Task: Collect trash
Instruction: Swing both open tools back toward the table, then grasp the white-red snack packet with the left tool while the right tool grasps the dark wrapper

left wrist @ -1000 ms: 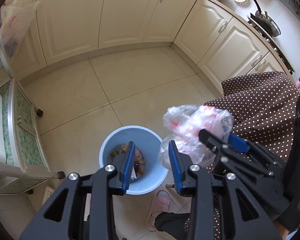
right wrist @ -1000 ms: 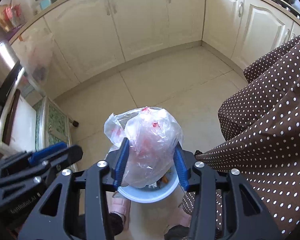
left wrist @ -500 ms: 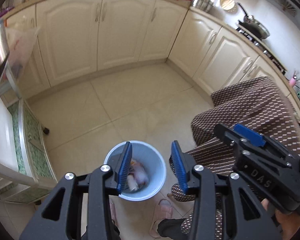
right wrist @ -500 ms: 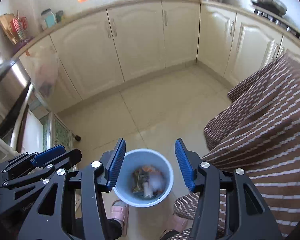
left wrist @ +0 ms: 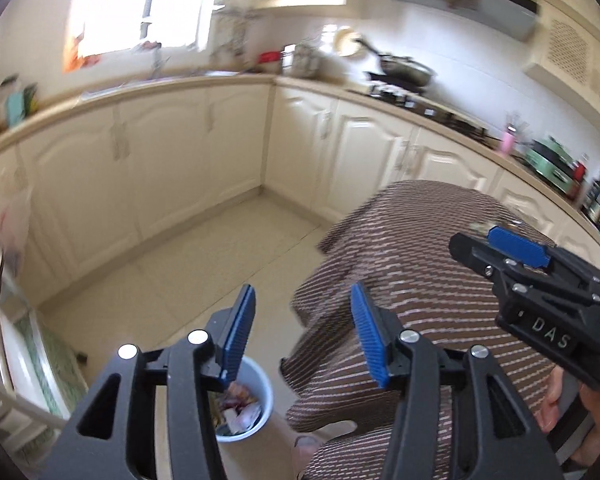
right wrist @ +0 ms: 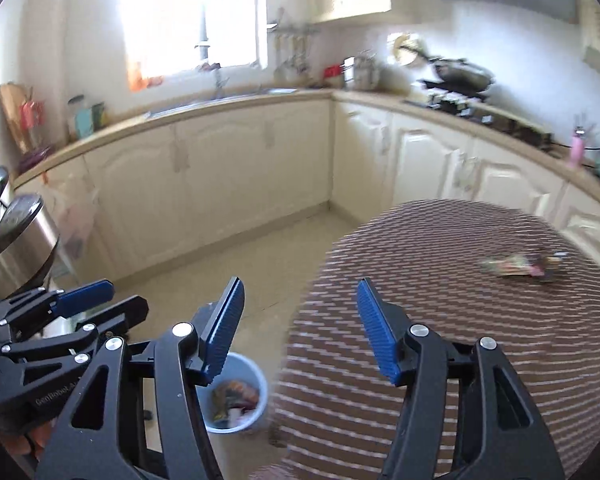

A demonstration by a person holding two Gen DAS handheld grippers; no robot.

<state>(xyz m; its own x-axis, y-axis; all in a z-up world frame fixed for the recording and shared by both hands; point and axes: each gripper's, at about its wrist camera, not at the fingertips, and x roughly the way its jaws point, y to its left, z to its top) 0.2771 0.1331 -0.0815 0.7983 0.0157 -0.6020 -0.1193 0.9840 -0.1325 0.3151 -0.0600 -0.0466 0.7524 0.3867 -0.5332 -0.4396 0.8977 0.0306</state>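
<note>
A light blue bin (left wrist: 256, 420) with trash in it stands on the floor below both grippers; it also shows in the right wrist view (right wrist: 256, 396). My left gripper (left wrist: 302, 336) is open and empty, above the bin and the table edge. My right gripper (right wrist: 300, 328) is open and empty, over the edge of the round table with the brown dotted cloth (right wrist: 480, 320). A colourful wrapper (right wrist: 524, 265) lies on the far right of that table. The right gripper also shows in the left wrist view (left wrist: 540, 280).
Cream kitchen cabinets (right wrist: 236, 176) run along the back and right walls under a worktop with a sink, pots and a stove (right wrist: 456, 80). A steel pot (right wrist: 16, 236) stands at the left. The tiled floor (left wrist: 204, 272) lies between the cabinets and the table.
The right gripper opened and dropped the clear plastic bag into the bin. Both grippers then rose and tilted up, so the bin slid low and the table top came into view.
</note>
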